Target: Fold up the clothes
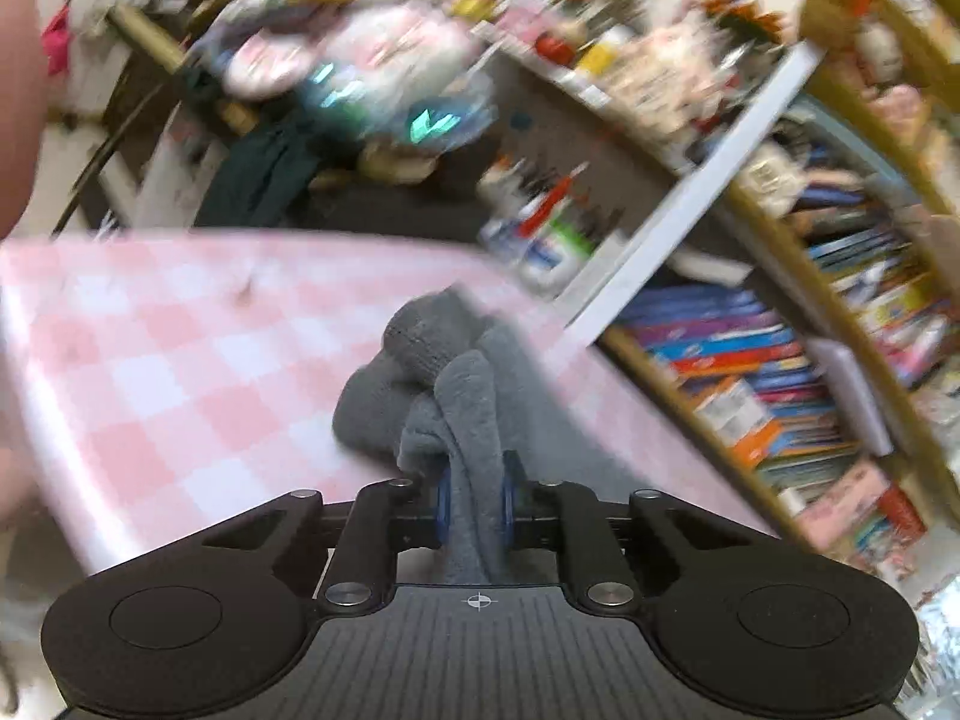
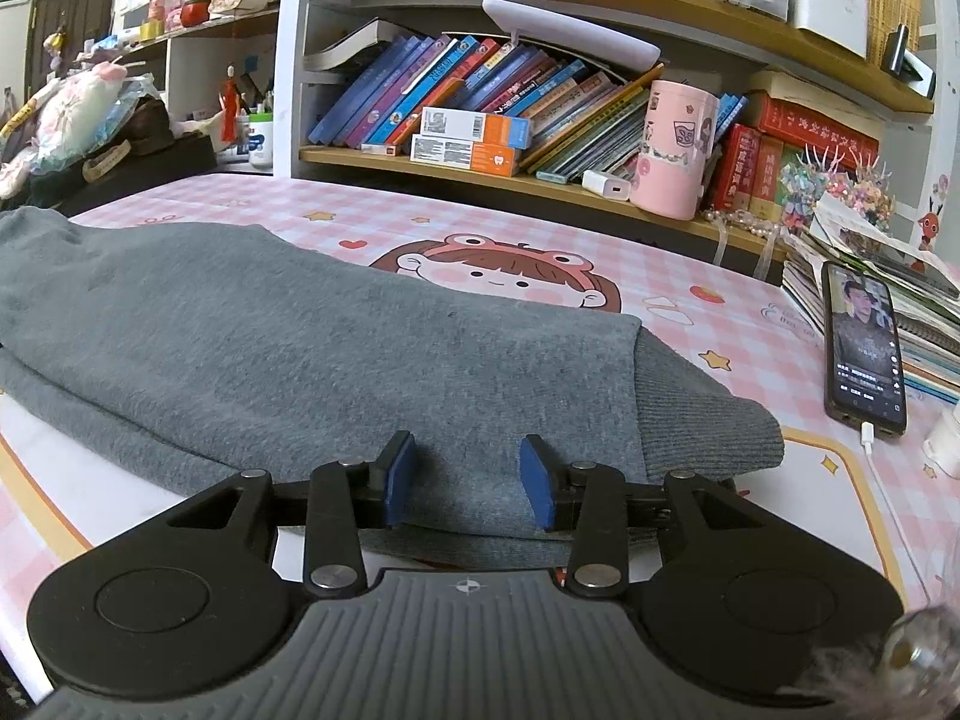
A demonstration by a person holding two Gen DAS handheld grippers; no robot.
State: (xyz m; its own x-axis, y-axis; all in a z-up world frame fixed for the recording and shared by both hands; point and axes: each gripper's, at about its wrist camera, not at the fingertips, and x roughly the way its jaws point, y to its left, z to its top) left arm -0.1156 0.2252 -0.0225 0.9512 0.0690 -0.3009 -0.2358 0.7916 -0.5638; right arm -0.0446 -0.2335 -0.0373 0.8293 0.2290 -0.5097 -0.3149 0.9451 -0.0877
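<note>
A grey knit garment [image 2: 270, 330] lies folded lengthwise across the pink checked table cover [image 2: 690, 300], its ribbed hem [image 2: 708, 420] towards the right. My right gripper [image 2: 468, 468] sits low over the garment's near edge. It is open, with its blue pads [image 2: 399, 474] standing apart and flat fabric between them. In the blurred left wrist view my left gripper [image 1: 474, 492] is shut on a bunched fold of the grey garment [image 1: 420, 360], which rises from the checked table cover [image 1: 150, 360] in front of it.
A phone [image 2: 864, 342] with a lit screen leans on a stack of papers [image 2: 924, 324] at the right, a white cable [image 2: 888, 480] plugged into it. Behind the table are bookshelves [image 2: 480, 174] and a pink cup [image 2: 675, 150]. A blurred finger [image 1: 18, 108] fills the left wrist view's left edge.
</note>
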